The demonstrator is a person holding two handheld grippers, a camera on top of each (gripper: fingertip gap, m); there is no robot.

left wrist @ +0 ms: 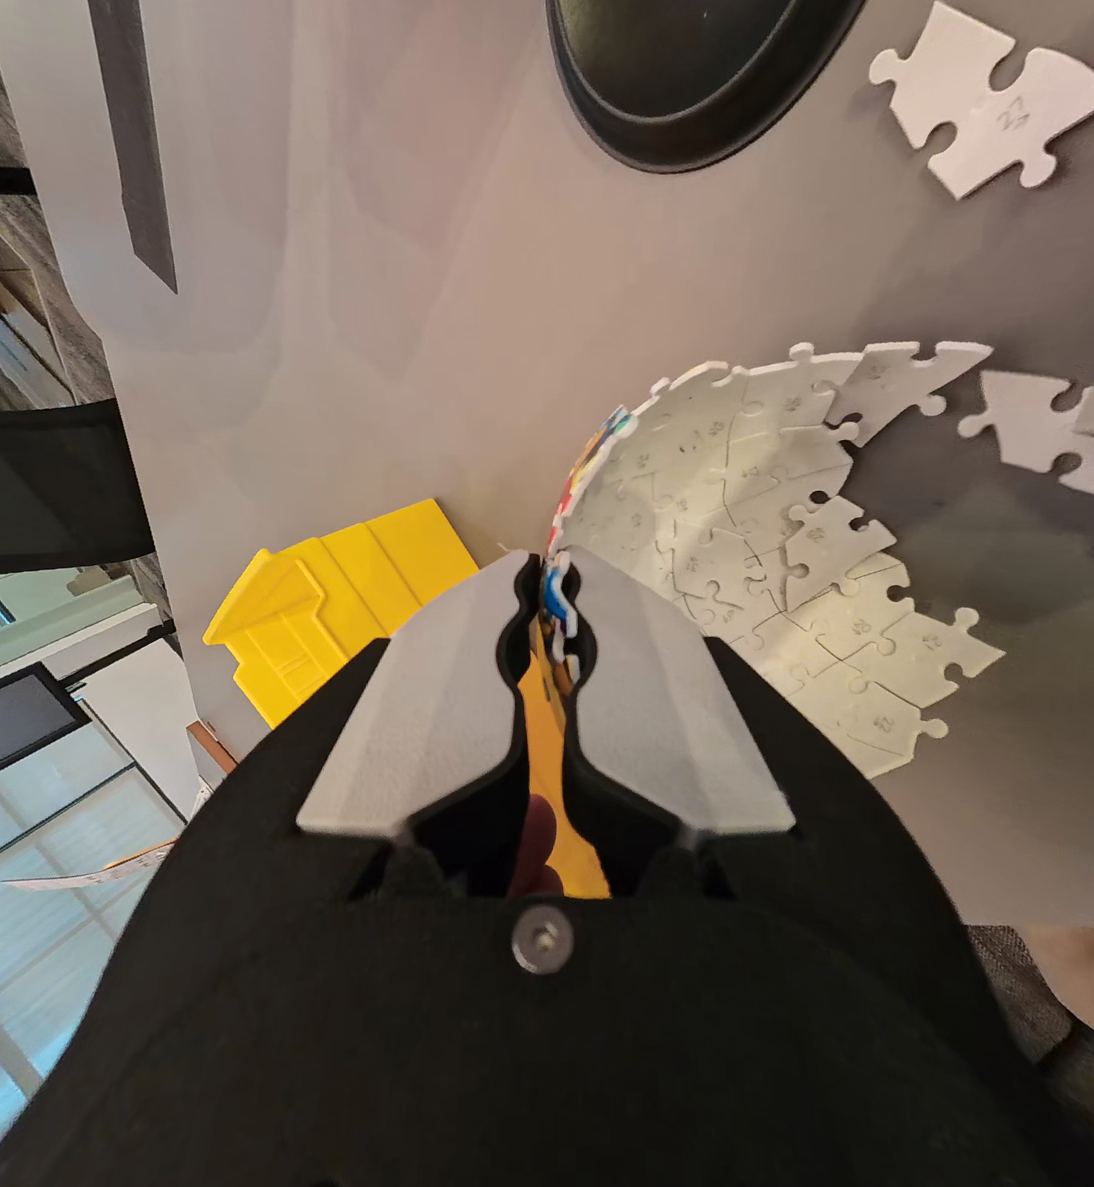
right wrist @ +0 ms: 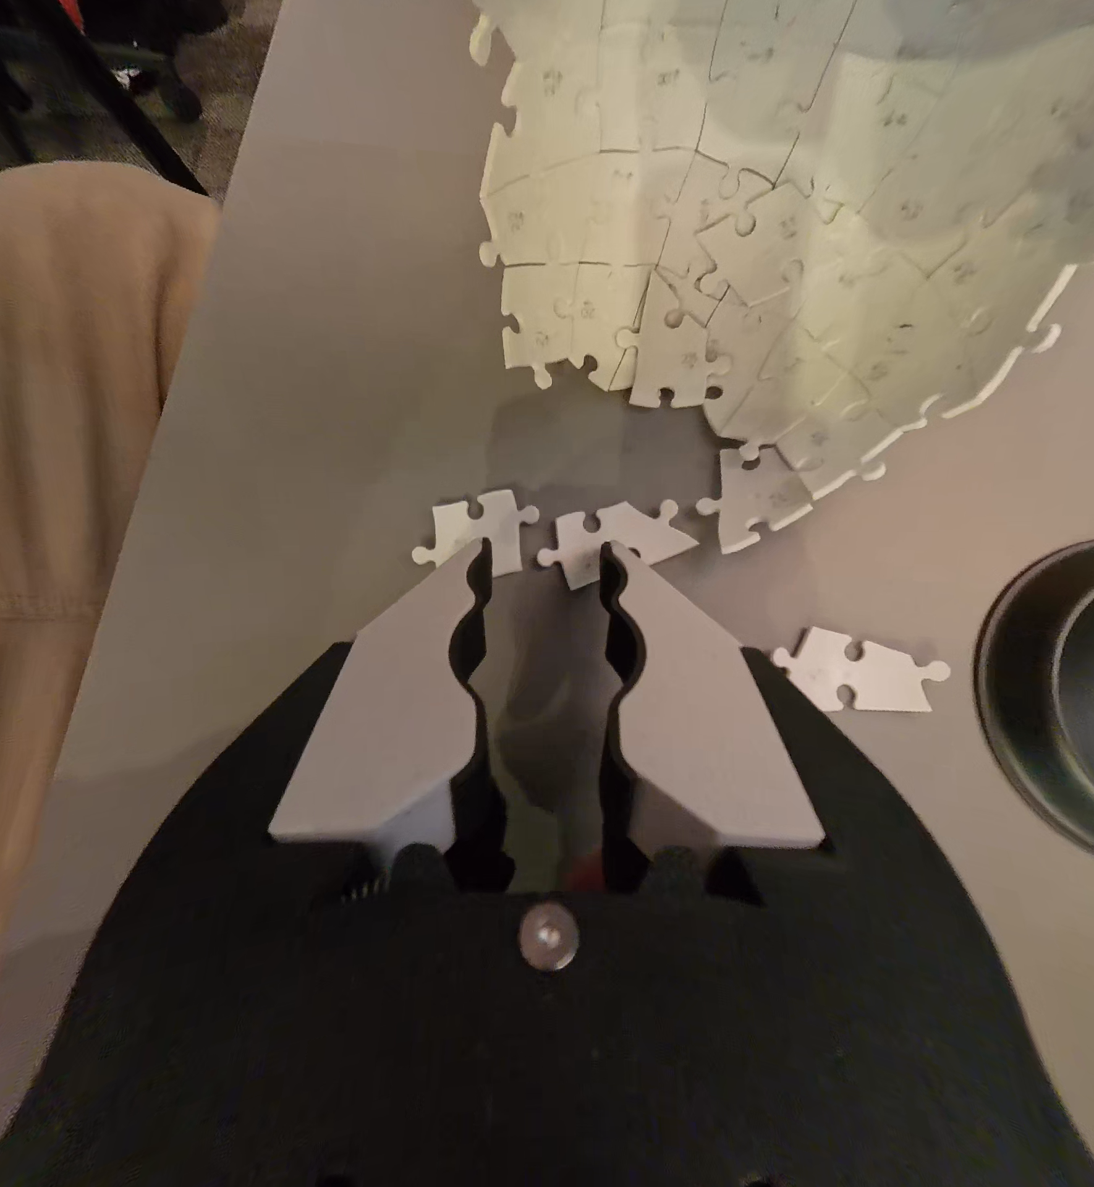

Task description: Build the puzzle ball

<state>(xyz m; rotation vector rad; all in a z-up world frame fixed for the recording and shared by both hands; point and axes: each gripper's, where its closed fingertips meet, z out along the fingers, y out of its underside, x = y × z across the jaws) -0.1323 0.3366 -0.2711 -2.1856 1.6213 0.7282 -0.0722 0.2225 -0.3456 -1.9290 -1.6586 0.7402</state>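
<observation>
The partly built puzzle ball [left wrist: 756, 546] is a curved shell of joined pieces, white inside and coloured outside. My left gripper [left wrist: 554, 571] is shut on its coloured rim and holds the shell tilted above the table. In the right wrist view the shell [right wrist: 788, 225] fills the upper right. My right gripper [right wrist: 544, 552] is open and empty, low over the table, its tips beside two loose white pieces [right wrist: 480, 527] [right wrist: 615, 533]. Another loose piece [right wrist: 756, 498] lies under the shell's edge, and one [right wrist: 859, 671] lies to the right.
A black round bowl [left wrist: 692, 77] [right wrist: 1071, 694] stands on the grey table [left wrist: 371, 353]. A yellow plastic bin [left wrist: 339, 604] lies past my left gripper. More loose white pieces [left wrist: 987, 96] [left wrist: 1045, 437] lie nearby. A person's beige sleeve [right wrist: 63, 449] is at the table's left edge. Tip to tip, the grippers are about 15 centimeters apart.
</observation>
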